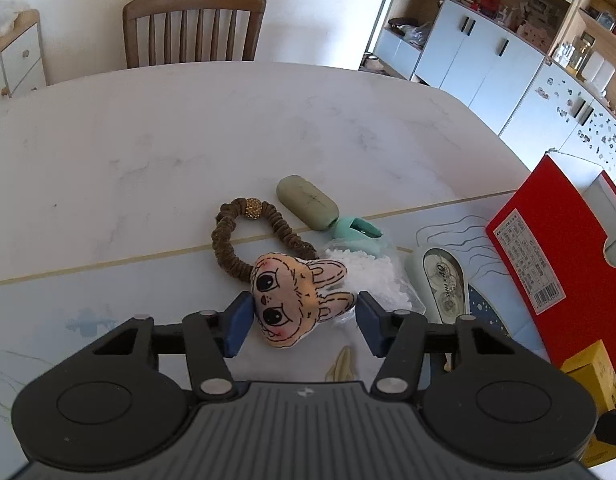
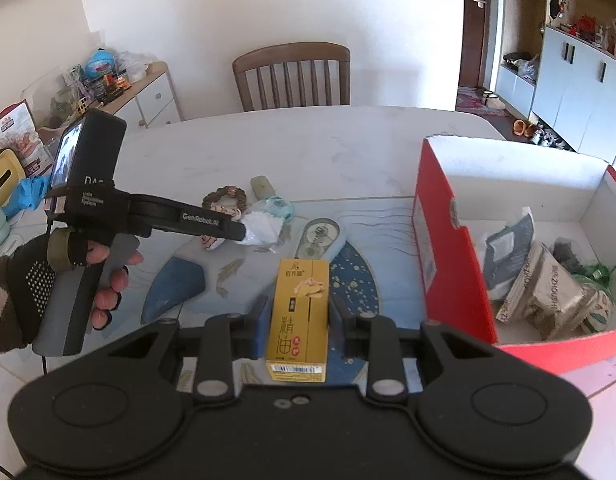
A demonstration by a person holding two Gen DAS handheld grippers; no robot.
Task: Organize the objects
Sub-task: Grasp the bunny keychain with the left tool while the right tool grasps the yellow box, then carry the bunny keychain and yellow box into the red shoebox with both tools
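Observation:
A bunny-face plush (image 1: 299,304) lies on the mat between the blue pads of my left gripper (image 1: 303,320). The left pad (image 1: 239,324) touches its edge, while the right pad stands a sliver off the ear, so the jaws are open around it. In the right wrist view my right gripper (image 2: 297,314) is shut on an upright yellow carton (image 2: 297,332), just left of the red box (image 2: 448,240). The left gripper (image 2: 243,234) shows there too, held by a gloved hand (image 2: 87,256) with its tip over the small items.
Beyond the plush lie a brown hair tie (image 1: 243,232), a grey-green oval case (image 1: 308,208), a mint clip (image 1: 356,232), a crumpled white bag (image 1: 368,276) and a correction tape (image 1: 440,280). The red box (image 1: 548,240) holds several packets (image 2: 548,292). A wooden chair (image 1: 193,28) stands behind the table.

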